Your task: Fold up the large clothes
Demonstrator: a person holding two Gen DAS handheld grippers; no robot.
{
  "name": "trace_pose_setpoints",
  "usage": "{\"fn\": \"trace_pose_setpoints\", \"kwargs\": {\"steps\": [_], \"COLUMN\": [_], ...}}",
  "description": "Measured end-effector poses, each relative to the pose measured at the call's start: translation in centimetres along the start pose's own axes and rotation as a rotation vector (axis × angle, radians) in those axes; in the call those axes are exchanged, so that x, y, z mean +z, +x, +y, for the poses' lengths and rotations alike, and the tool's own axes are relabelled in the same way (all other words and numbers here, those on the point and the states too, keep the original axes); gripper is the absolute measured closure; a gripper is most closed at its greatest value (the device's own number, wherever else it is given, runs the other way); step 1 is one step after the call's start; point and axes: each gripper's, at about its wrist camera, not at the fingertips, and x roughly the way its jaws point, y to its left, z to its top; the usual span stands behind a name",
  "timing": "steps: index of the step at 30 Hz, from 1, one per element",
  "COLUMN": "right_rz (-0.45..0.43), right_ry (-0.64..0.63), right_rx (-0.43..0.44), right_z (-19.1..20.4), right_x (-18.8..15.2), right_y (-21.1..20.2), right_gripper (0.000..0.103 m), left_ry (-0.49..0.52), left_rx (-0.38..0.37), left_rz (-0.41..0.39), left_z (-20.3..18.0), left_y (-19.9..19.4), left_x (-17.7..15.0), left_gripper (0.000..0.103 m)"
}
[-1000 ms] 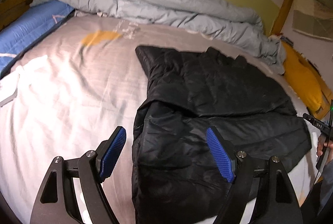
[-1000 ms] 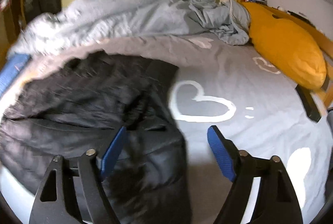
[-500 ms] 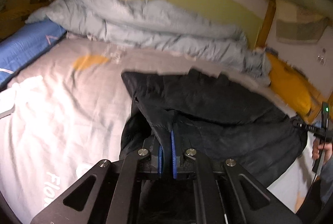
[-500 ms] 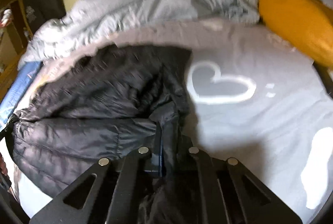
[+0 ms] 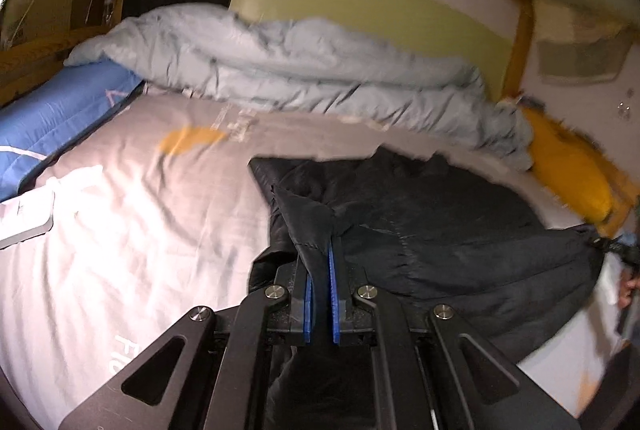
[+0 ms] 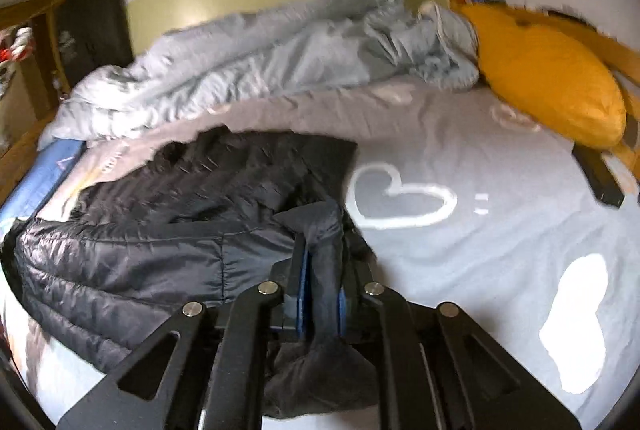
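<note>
A black quilted puffer jacket [image 5: 440, 230] lies partly folded on the grey bed sheet [image 5: 140, 214]. My left gripper [image 5: 320, 294] is shut on the jacket's near left edge, with a fold of black fabric pinched between the blue pads and lifted a little. In the right wrist view the jacket [image 6: 160, 254] spreads to the left. My right gripper [image 6: 322, 290] is shut on a bunched fold of the jacket's near right edge, held just above the sheet [image 6: 480, 250].
A crumpled light-blue duvet [image 5: 300, 70] lies along the back of the bed. A yellow pillow [image 6: 548, 78] sits at the right, a blue pillow [image 5: 52, 114] at the left. A dark flat object [image 6: 600, 174] lies by the right bed edge.
Both grippers went from open above the jacket's near edge to shut on its fabric. They have since lifted the pinched edges a little.
</note>
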Motion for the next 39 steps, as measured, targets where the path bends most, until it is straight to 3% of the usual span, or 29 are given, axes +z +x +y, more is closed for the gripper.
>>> {"fn": "trace_pose_setpoints", "kwargs": {"steps": [5, 9, 11, 12, 13, 14, 16, 18, 21, 25, 29, 33, 39], "right_rz": [0.091, 0.103, 0.088, 0.078, 0.068, 0.055, 0.014, -0.039, -0.185, -0.335, -0.436, -0.428, -0.377], "right_ry": [-0.014, -0.022, -0.025, -0.02, -0.011, 0.003, 0.029, 0.016, -0.026, -0.118, -0.181, -0.18, -0.179], "right_rx": [-0.06, -0.069, -0.091, -0.103, -0.106, -0.099, -0.063, -0.048, -0.138, -0.149, -0.178, -0.056, 0.033], "right_z": [-0.3, -0.7, -0.7, -0.7, -0.8, -0.9, -0.8, -0.2, 1.6, 4.7, 7.5, 8.9, 10.2], "right_x": [-0.6, -0.9, -0.8, -0.8, -0.7, -0.6, -0.4, -0.4, -0.6, -1.1, -2.0, -3.3, -4.8], "right_y": [3.6, 3.9, 3.4, 3.1, 2.8, 2.3, 0.8, -0.7, -3.3, -6.3, -8.6, -9.6, -9.6], "right_gripper": [0.084, 0.079, 0.066, 0.06, 0.043, 0.026, 0.017, 0.014, 0.002, 0.0, 0.0, 0.0, 0.0], "left_ry": [-0.024, -0.052, -0.028, -0.016, -0.009, -0.008, -0.002, 0.004, -0.02, -0.01, 0.014, 0.058, 0.121], "left_rx": [0.066, 0.067, 0.108, 0.136, 0.151, 0.151, 0.13, 0.101, 0.082, 0.067, 0.033, 0.043, 0.053], "left_rz": [0.112, 0.133, 0.109, 0.09, 0.065, 0.04, -0.023, -0.052, -0.126, -0.172, -0.214, -0.242, -0.276], "left_z": [1.0, 2.0, 1.8, 1.6, 1.3, 1.1, 0.5, -0.2, -1.2, -2.6, -4.2, -5.7, -7.8], "left_y": [5.1, 5.6, 4.9, 4.3, 3.6, 3.0, 1.0, -0.4, -2.4, -3.9, -5.5, -6.7, -7.5], "left_x": [-1.5, -2.0, -1.9, -1.8, -1.7, -1.5, -1.1, -0.7, -0.6, -0.1, 0.1, -0.2, -1.0], "left_gripper": [0.095, 0.088, 0.073, 0.053, 0.03, 0.024, 0.02, 0.019, 0.013, 0.0, 0.0, 0.0, 0.0]}}
